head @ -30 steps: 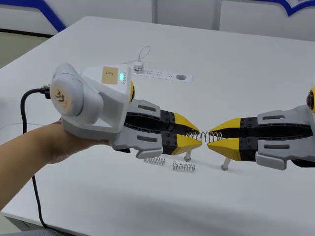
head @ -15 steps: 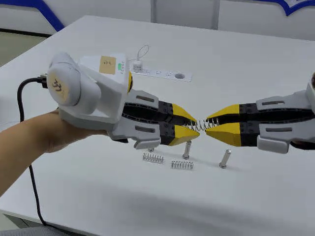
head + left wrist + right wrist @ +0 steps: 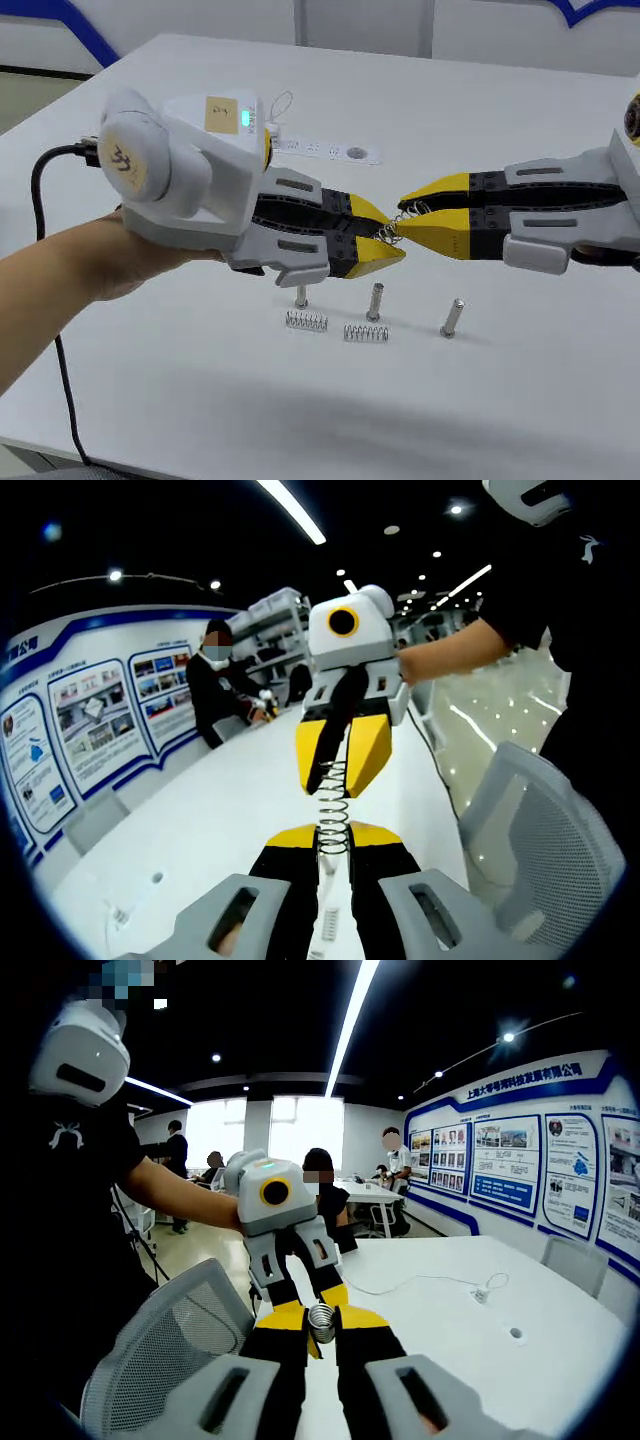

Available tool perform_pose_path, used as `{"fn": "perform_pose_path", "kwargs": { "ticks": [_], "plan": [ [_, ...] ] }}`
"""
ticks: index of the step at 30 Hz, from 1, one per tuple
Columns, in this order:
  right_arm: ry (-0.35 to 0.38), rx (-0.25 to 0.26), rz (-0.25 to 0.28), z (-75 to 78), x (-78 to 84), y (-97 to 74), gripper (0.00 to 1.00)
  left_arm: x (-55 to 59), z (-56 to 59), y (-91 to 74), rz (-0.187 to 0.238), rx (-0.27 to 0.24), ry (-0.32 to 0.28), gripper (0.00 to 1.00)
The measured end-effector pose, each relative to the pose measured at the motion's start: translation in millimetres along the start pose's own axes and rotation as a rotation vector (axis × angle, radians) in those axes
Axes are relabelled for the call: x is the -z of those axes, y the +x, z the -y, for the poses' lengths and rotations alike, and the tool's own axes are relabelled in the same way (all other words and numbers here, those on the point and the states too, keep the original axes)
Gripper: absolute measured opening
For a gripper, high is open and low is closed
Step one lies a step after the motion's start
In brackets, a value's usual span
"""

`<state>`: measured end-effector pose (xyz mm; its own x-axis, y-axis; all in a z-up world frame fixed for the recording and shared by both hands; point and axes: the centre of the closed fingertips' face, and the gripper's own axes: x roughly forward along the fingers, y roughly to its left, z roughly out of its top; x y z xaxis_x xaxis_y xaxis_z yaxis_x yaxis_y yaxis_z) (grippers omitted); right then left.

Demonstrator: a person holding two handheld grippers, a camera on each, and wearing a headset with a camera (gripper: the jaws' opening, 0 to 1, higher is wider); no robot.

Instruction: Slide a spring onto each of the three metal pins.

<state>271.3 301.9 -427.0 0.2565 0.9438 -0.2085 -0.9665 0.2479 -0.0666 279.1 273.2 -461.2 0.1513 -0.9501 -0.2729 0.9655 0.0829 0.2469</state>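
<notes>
**Spring held between two grippers, three pins waiting.** Above the white surface (image 3: 520, 400), the left gripper (image 3: 388, 243), ctr-left of the head view, and the right gripper (image 3: 405, 218), reaching in from the right edge, meet tip to tip w/ one spring (image 3: 333, 805) stretched btwn them. Both sets of jaws are closed to a narrow slit, each pinching one end of that spring. In the left gripper view its coils run straight up the frame from the near jaws into the far pair.

The spring's long axis lies roughly level, rising slightly toward the right of the head view. That puts it crosswise to the pins, which stand upright below. The middle pin (image 3: 375, 300) sits almost under the meeting point, w/ the left pin (image 3: 301, 296) to its left and the right pin (image 3: 451, 316) lower right. All three are bare, so the task looks to be at its start.

A loose spring (image 3: 306, 321) lies flat just below the left pin in frame, and a second loose spring (image 3: 366, 333) just below the middle pin.

The next move prob. needs one gripper to let go and the other to swing the spring vertical over a pin. Both are about equally near the middle pin. Risk: the stretched spring may snap away on release.
</notes>
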Motion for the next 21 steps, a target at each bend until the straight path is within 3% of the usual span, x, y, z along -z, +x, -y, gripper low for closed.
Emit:
{"fn": "perform_pose_path", "kwargs": {
  "ticks": [5,11,15,17,21],
  "plan": [
    [0.005,0.01,-0.023,-4.7,-1.0,2.5,0.1,0.8,3.7,1.5,-0.008,0.0,0.008,0.09],
    [0.022,0.013,-0.062,-9.7,9.7,7.6,0.1,11.8,10.5,-0.6,-0.043,-0.008,-0.004,0.1],
    [0.038,0.024,-0.062,-10.9,10.1,9.4,0.1,13.3,10.9,-3.5,-0.036,-0.019,-0.036,0.1],
    [0.045,0.02,-0.067,-12.6,10.3,11.0,0.1,15.4,15.0,-5.1,-0.044,0.002,-0.112,0.11],
    [0.046,0.031,-0.078,-11.9,10.5,12.1,0.1,16.7,10.2,-8.2,-0.042,-0.028,-0.083,0.11]
  ]
}}
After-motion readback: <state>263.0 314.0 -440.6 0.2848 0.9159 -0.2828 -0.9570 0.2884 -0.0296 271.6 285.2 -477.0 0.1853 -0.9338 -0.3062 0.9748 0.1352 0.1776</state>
